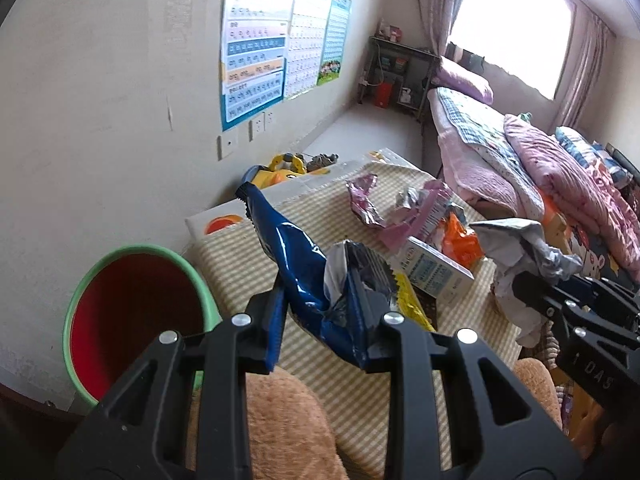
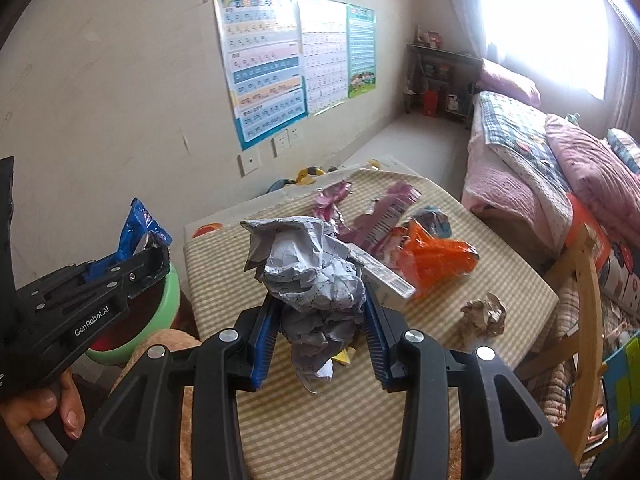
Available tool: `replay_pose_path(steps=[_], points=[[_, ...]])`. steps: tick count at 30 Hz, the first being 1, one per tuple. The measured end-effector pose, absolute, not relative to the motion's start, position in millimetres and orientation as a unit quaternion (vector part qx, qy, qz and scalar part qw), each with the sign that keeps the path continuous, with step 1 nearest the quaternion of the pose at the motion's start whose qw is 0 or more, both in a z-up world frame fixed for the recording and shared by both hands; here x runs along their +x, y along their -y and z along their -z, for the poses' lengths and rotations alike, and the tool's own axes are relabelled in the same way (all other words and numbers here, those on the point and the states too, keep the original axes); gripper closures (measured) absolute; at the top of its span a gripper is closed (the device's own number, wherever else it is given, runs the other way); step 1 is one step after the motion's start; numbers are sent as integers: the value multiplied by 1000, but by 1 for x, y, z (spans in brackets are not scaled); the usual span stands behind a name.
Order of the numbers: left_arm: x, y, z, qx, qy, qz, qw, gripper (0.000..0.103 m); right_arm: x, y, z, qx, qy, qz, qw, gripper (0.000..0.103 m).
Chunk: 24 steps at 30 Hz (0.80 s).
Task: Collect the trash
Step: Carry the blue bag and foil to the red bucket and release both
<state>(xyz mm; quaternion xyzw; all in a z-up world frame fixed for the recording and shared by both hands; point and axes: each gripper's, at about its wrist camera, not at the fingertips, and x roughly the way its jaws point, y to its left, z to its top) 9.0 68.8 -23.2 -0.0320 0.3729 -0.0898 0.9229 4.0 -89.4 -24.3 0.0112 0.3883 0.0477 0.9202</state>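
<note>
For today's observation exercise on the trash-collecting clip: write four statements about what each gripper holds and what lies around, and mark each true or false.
1. The left gripper holds a blue snack wrapper. True.
2. The right gripper is empty. False: it grips crumpled white paper.
3. The bin has a green rim and red inside. True.
4. The orange wrapper is already in the bin. False: it lies on the striped mat.

Glossy foil wrapper, crumpled paper
</note>
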Motion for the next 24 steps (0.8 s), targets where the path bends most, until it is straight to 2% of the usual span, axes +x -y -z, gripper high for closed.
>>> replay_pose_path(steps=[13, 24], points=[[5, -126, 26, -63, -363, 49, 928, 76, 27, 36, 28, -20, -397, -90, 913, 65], [3, -201, 57, -107, -392, -17, 914, 76, 57, -32, 52, -16, -428, -156, 890, 65]])
